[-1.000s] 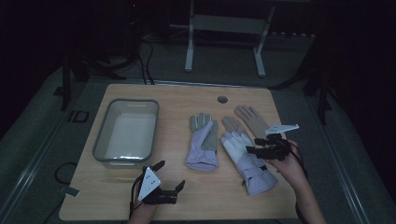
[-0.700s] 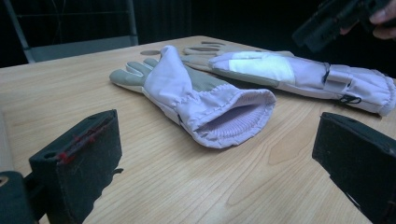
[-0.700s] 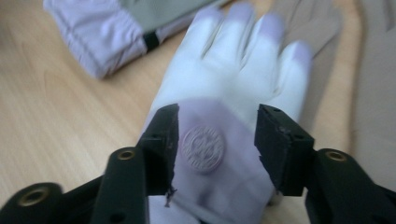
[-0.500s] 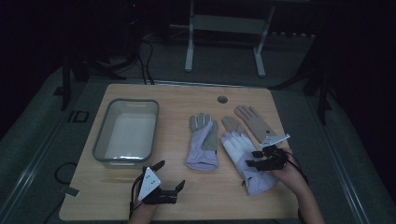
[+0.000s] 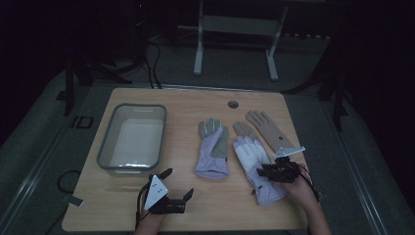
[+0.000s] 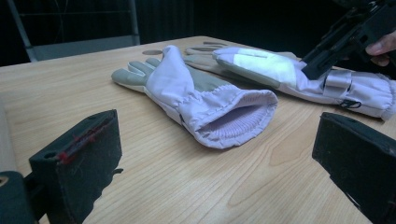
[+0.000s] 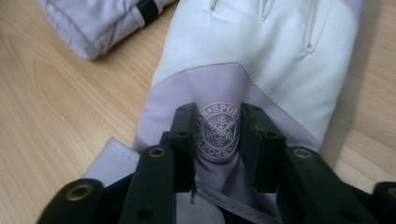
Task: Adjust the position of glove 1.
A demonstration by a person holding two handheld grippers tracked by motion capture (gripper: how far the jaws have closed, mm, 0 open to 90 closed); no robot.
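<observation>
A white and lilac winter glove point(image 5: 252, 156) lies on the right half of the wooden table point(image 5: 181, 98). My right gripper point(image 5: 263, 172) is down on the back of this glove point(image 7: 261, 51). Its jaws have just been closing and now pinch the lilac fabric on either side of a round snowflake badge point(image 7: 218, 130). A second lilac glove point(image 5: 213, 147) with a grey palm lies mid-table, its cuff point(image 6: 233, 121) gaping toward my left gripper point(image 6: 215, 140). That left gripper point(image 5: 179, 182) rests near the front edge, open, with nothing between its fingers.
A clear plastic tub point(image 5: 105, 147) stands at the left of the table. A tan glove point(image 5: 271, 129) lies flat behind the white one, partly under it. A round cable hole point(image 5: 233, 104) sits near the far edge. Metal stand legs point(image 5: 198, 54) rise beyond the table.
My right gripper has dropped down and slightly left onto the white and lilac glove, and its jaws have narrowed around the fabric. The left gripper has stayed where it was.
</observation>
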